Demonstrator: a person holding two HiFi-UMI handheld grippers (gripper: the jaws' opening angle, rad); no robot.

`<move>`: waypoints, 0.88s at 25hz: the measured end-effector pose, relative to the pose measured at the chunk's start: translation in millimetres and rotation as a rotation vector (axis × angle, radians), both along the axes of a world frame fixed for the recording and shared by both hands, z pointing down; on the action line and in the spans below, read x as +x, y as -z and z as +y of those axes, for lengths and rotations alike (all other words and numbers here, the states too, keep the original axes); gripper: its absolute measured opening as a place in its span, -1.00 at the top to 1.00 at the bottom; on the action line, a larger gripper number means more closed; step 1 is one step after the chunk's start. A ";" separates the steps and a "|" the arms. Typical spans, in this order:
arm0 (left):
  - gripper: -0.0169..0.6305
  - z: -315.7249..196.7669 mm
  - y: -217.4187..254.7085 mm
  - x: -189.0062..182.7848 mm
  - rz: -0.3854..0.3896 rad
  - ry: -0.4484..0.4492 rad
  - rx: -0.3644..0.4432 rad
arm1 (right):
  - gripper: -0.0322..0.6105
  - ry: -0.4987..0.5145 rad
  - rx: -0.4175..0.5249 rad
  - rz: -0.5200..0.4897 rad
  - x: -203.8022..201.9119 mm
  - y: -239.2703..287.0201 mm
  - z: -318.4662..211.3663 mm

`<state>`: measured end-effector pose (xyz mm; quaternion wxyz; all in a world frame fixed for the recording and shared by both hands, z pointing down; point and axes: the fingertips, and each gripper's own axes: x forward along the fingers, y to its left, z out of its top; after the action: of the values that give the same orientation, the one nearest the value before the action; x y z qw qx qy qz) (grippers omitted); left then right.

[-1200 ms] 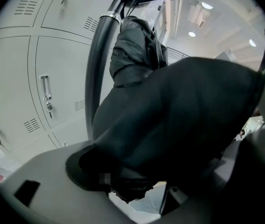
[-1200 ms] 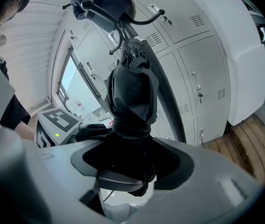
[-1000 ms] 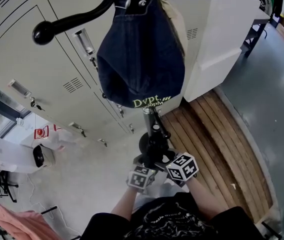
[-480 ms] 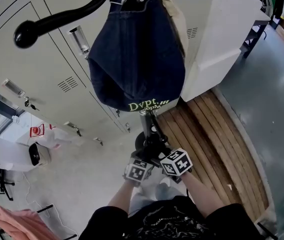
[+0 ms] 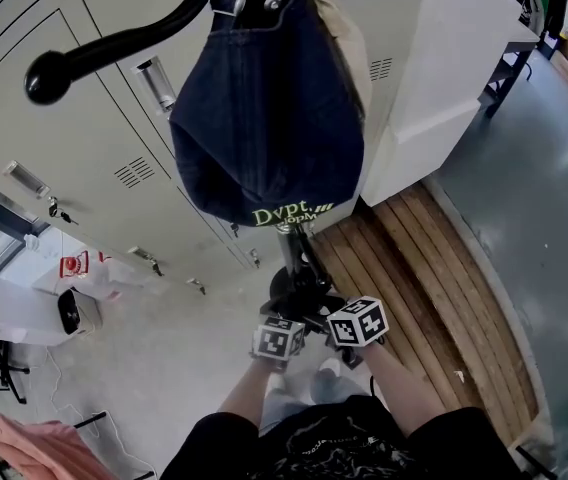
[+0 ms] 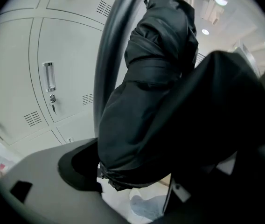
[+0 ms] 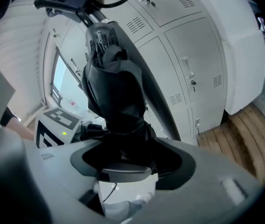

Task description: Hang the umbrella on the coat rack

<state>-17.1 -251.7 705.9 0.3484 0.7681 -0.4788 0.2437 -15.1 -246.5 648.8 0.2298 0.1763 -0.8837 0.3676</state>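
**Head view:** I have both tools low against the coat rack [image 5: 114, 48], beneath the navy cap [image 5: 264, 118] that hangs from its upper arms. The left gripper [image 5: 286, 320] and the right gripper [image 5: 336, 316] meet at the rack's pole. The folded black umbrella [image 5: 302, 293] is bundled between them, just beside the pole and well below the hooks, so it is not yet hung. The only containers in sight are the grey lockers [image 5: 84, 138] behind the rack. Every door is shut, so what they hold is hidden. Wooden decking [image 5: 414, 278] runs out from the rack's foot.

**Left gripper view:** The rolled canopy stands upright, close against the rack's pole. The fingers [image 6: 72, 169] have just been opening and now stand wide, with the umbrella's lower end loosely between them. I judge this hand is steadying the umbrella, not carrying it.

**Right gripper view:** The fingers [image 7: 179, 167] are clamped on the umbrella's lower end. Its canopy rises alongside the rack's pole, rib tips pointing toward the hooks. I judge the low grip leaves the upper length free to be raised to a hook.
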 end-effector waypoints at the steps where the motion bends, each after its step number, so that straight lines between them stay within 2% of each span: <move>1: -0.26 0.8 3.8 1.3 0.028 0.011 -0.004 | 0.02 -0.015 -0.016 -0.009 1.5 -0.8 -0.5; 4: -0.36 1.7 10.2 4.6 0.081 0.023 -0.017 | -0.14 -0.070 -0.041 -0.005 11.1 -6.2 -4.5; 6: -0.38 2.4 9.1 -3.0 0.081 0.062 -0.030 | -0.32 -0.109 -0.049 0.014 17.3 -11.3 -6.5; 8: -0.38 3.7 6.7 -10.9 0.094 0.115 -0.042 | -0.38 -0.134 -0.055 0.015 21.6 -11.8 -7.9; 13: -0.38 10.1 1.7 -25.6 0.151 0.222 -0.057 | -0.41 -0.149 -0.042 -0.004 24.7 -3.8 -8.6; 17: -0.37 28.2 -9.3 -25.7 0.294 0.309 -0.131 | -0.41 -0.123 -0.025 -0.032 16.9 7.3 -1.8; 19: -0.37 40.5 -13.1 -24.2 0.305 0.308 -0.151 | -0.41 -0.113 -0.008 -0.033 13.4 11.1 1.3; 22: -0.37 49.8 -10.7 -17.5 0.294 0.260 -0.144 | -0.41 -0.131 0.010 -0.029 13.8 14.4 2.1</move>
<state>-34.6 -201.9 716.6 0.4971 0.7002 -0.4992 0.1157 -1.3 -244.3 634.4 0.1915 0.2298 -0.8754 0.3798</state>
